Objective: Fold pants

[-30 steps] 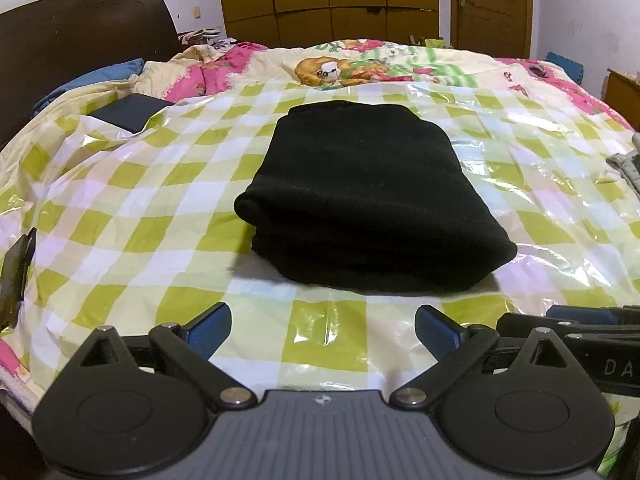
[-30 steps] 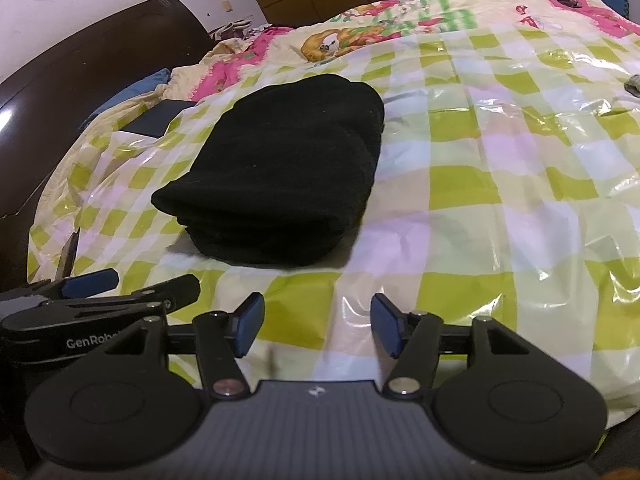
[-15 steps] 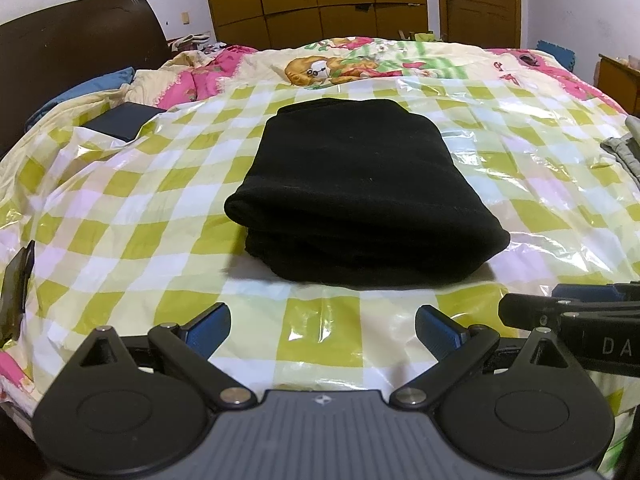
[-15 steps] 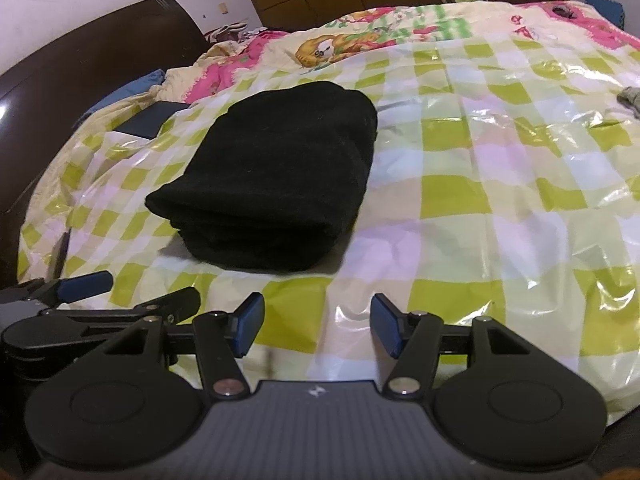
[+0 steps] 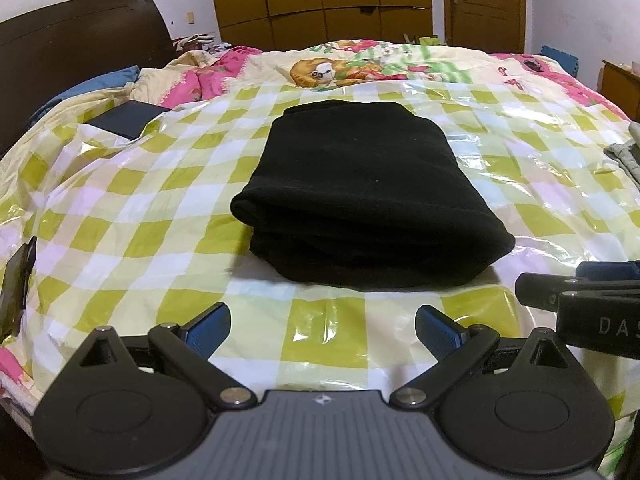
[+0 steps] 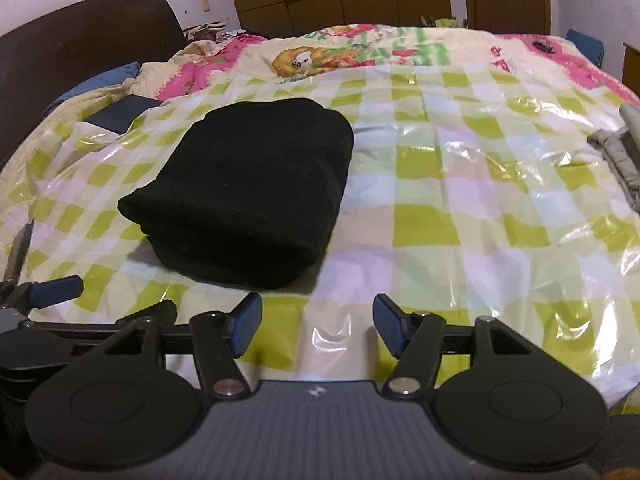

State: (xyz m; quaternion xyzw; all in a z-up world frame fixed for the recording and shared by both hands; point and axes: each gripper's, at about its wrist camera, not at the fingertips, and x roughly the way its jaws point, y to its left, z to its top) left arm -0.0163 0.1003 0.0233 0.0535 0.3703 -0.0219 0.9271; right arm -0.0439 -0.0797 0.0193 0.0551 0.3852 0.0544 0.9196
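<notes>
The black pants lie folded into a thick rectangular stack on the green-and-white checked plastic sheet over the bed; they also show in the right wrist view. My left gripper is open and empty, held short of the stack's near edge. My right gripper is open and empty, near the sheet's front edge, to the right of the stack. The right gripper's fingers show at the right edge of the left wrist view.
A dark flat book-like object lies at the back left by the dark headboard. Grey clothing lies at the right edge of the bed. A colourful quilt covers the far side. A phone-like object stands at the left edge.
Both grippers have tilted up and drawn back slightly; the pants stack sits a little farther and lower in view. The pants have not moved. Both grippers stayed open.
</notes>
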